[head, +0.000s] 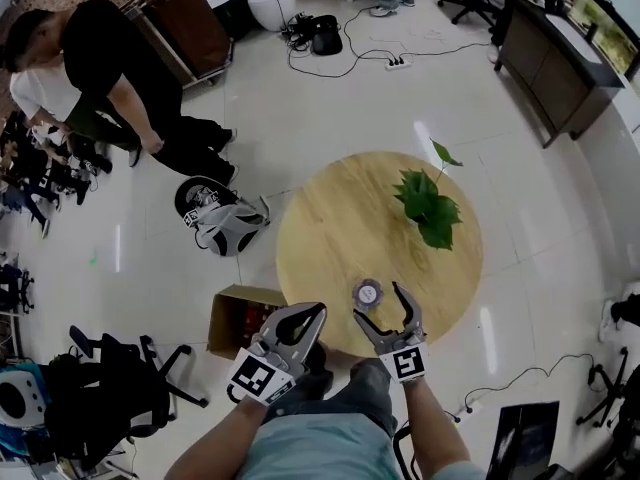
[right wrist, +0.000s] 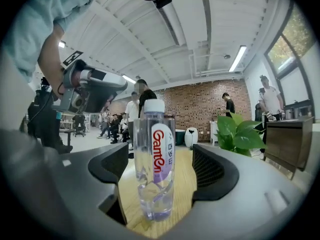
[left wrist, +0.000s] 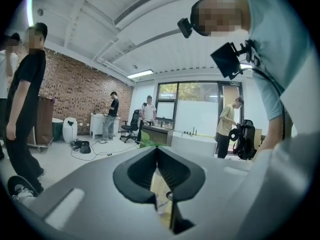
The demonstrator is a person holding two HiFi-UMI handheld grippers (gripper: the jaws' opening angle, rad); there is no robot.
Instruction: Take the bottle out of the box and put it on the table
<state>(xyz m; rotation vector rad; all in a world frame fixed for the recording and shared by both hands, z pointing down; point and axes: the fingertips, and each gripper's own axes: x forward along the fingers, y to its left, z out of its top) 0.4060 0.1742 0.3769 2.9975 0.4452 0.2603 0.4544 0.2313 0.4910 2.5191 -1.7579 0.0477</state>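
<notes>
A clear water bottle (head: 367, 293) with a white cap and a red-lettered label stands upright on the near edge of the round wooden table (head: 340, 218). My right gripper (head: 380, 304) is open around it. In the right gripper view the bottle (right wrist: 154, 169) stands between the wide jaws of the right gripper (right wrist: 161, 160), and neither pad touches it. My left gripper (head: 318, 313) is shut and empty, just left of the bottle at the table's rim; in its own view the left gripper (left wrist: 156, 153) shows its jaws closed together. An open cardboard box (head: 238, 318) sits on the floor left of me.
A green potted plant (head: 428, 203) stands on the far right part of the table. A backpack (head: 225, 223) lies on the floor left of the table, and a person (head: 110, 78) crouches beyond it. Office chairs (head: 110, 378) and cables (head: 350, 53) are around the room.
</notes>
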